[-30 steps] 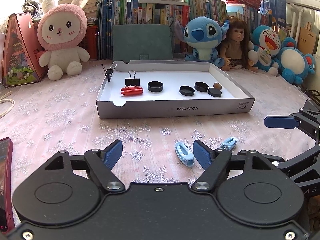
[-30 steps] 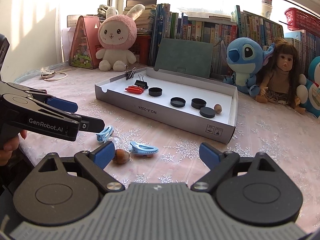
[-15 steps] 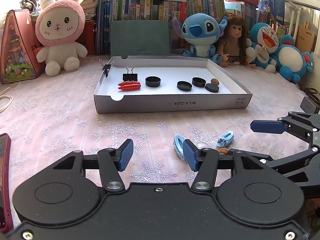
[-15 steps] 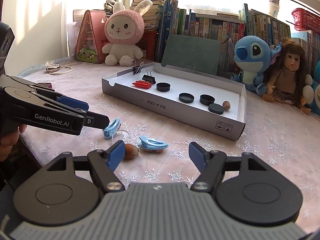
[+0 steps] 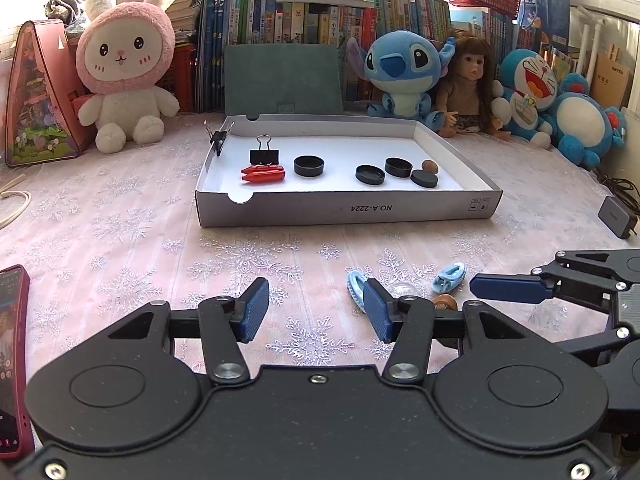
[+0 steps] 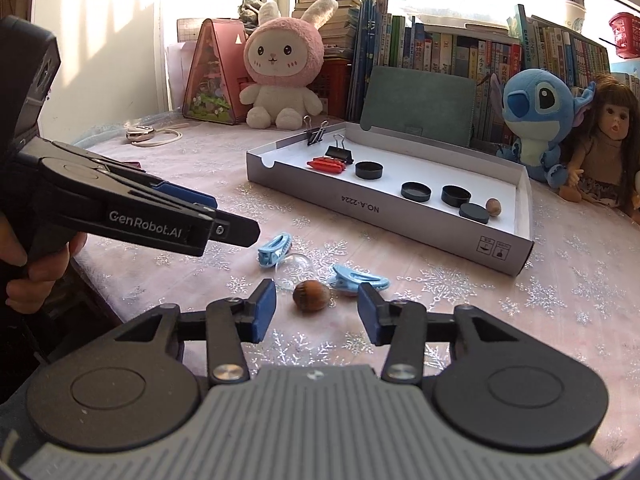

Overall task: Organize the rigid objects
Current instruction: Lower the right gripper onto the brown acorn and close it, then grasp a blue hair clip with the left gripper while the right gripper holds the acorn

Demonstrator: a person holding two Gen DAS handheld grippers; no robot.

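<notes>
My right gripper point(image 6: 316, 312): jaws apart, holding nothing, hazelnut point(image 6: 311, 296) just ahead between the fingertips. My left gripper point(image 5: 316, 310): jaws likewise spread and empty, low over the tablecloth point(image 5: 120, 232).

Loose on cloth: one brown, glossy hazelnut; two pale-blue hair clips, one point(image 6: 358, 279) at its 2 o'clock, one point(image 6: 273, 249) at 11 o'clock; one clear dome point(image 6: 298, 266) between them.

In the white cardboard tray point(image 6: 400, 216), 12 o'clock: four black round caps point(image 6: 416, 191), two red pieces point(image 6: 326, 165) touching, one black binder clip point(image 6: 340, 152), second nut point(image 6: 493, 206) near the right wall. Another binder clip point(image 6: 316, 133) grips the far-left rim.

Bare cloth lies between tray front and loose items.
</notes>
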